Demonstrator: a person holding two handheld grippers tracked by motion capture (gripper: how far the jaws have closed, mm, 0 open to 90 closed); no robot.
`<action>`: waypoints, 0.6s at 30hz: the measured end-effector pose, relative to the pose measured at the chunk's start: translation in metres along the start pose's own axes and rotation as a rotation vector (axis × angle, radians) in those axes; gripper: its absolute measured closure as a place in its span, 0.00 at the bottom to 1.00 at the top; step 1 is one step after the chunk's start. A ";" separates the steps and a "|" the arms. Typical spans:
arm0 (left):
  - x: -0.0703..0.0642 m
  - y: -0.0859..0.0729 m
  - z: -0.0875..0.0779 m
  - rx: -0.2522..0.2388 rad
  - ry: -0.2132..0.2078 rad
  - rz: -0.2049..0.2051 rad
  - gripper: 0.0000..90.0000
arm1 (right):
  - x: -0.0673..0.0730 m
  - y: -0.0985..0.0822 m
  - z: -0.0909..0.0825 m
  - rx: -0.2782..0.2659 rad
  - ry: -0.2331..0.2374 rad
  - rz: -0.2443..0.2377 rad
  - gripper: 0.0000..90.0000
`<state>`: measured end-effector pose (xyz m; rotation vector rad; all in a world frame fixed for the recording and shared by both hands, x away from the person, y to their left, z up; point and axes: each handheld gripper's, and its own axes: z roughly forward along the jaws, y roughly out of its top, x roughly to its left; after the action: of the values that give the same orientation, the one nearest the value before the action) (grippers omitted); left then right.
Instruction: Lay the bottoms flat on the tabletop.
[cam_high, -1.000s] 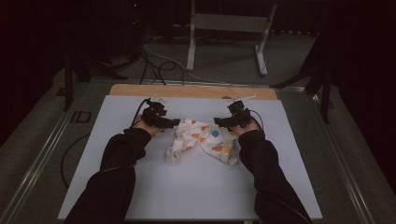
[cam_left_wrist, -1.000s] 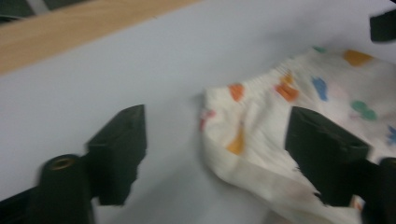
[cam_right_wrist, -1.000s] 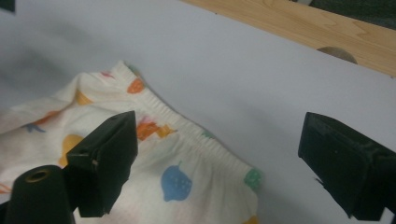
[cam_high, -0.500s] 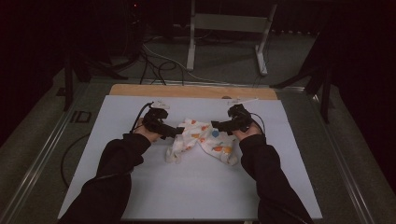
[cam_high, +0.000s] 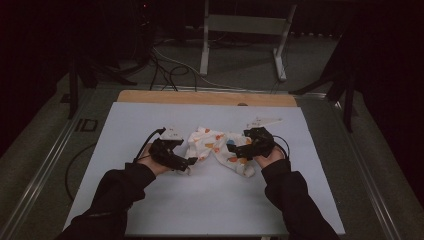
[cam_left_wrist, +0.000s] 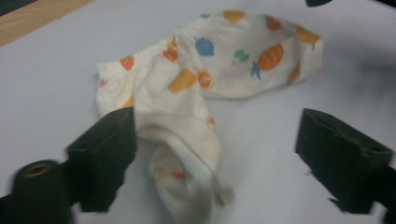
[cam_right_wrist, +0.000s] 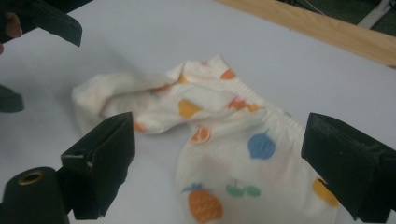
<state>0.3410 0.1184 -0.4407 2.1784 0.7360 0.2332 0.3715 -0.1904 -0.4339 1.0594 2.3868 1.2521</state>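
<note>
A small white garment (cam_high: 216, 145) with a fruit print lies crumpled mid-table on the white mat (cam_high: 210, 200). My left gripper (cam_high: 189, 162) is at its left end, low over the mat. In the left gripper view the garment (cam_left_wrist: 187, 116) has one twisted leg between the wide-apart jaws of that gripper (cam_left_wrist: 219, 140). These jaws have just been closing, and the pads do not press on the fabric. My right gripper (cam_high: 236, 150) is at the garment's right side. Its view shows the waistband part (cam_right_wrist: 243, 149) lying between its gripper's (cam_right_wrist: 224, 140) spread jaws, untouched.
A wooden strip (cam_high: 205, 97) borders the mat's far edge. A white paper scrap (cam_high: 265, 121) lies behind the right hand. Beyond the table stand a metal frame (cam_high: 240, 40) and floor cables (cam_high: 165, 70). The left gripper's jaws (cam_right_wrist: 51, 21) appear top left in the right gripper view.
Both hands have drawn back toward the near edge of the table, from the garment's far side to level with its middle. The garment stays in about the same place.
</note>
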 end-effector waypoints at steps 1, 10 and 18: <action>-0.004 -0.003 -0.001 -0.005 -0.004 0.003 0.18 | 0.002 -0.003 -0.002 0.002 -0.001 -0.007 0.11; -0.038 -0.030 0.006 0.036 0.008 0.109 0.41 | 0.014 -0.020 -0.014 0.002 0.051 -0.008 0.11; -0.037 -0.049 0.034 0.147 0.099 0.104 0.49 | 0.018 -0.026 -0.017 0.002 0.073 -0.011 0.12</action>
<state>0.3036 0.1003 -0.4966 2.3615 0.7147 0.3524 0.3376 -0.1977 -0.4427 1.0162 2.4443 1.3068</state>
